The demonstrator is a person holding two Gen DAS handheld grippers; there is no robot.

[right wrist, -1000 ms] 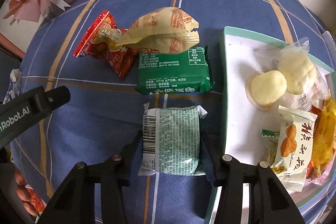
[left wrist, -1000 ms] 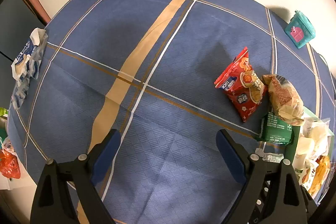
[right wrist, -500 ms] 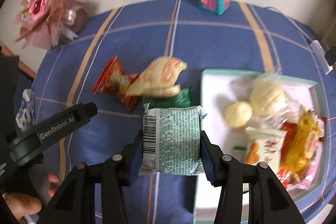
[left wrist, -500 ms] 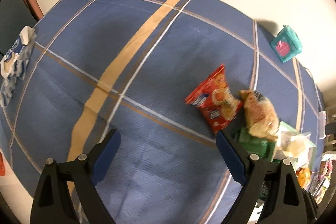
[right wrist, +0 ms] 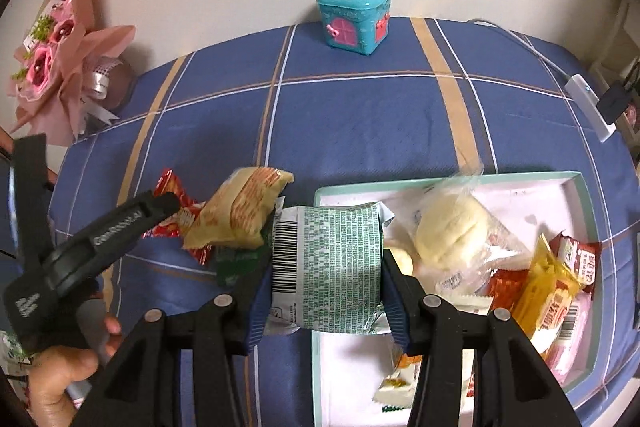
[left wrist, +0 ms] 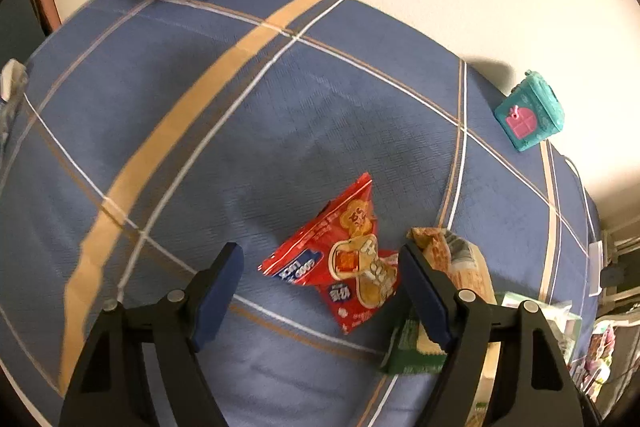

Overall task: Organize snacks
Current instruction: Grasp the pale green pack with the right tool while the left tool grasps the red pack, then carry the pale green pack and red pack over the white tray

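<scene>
Pointing steeply down: right gripper (right wrist: 324,301) clamps green packet (right wrist: 326,259) above tray (right wrist: 448,187); left gripper (left wrist: 320,287), jaws just narrowing yet apart, straddles red bag (left wrist: 340,263).

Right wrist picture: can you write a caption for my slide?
Right gripper shut on a green-and-white snack packet, held above the edge of the snack tray on a blue checked tablecloth.

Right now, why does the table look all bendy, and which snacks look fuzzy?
Both wrist views use a fisheye lens, so the tablecloth stripes curve. In the right wrist view the yellow packet and the bun are smeared by motion; the green packet in the right gripper stays sharp. In the left wrist view the red packet is slightly soft.
</scene>
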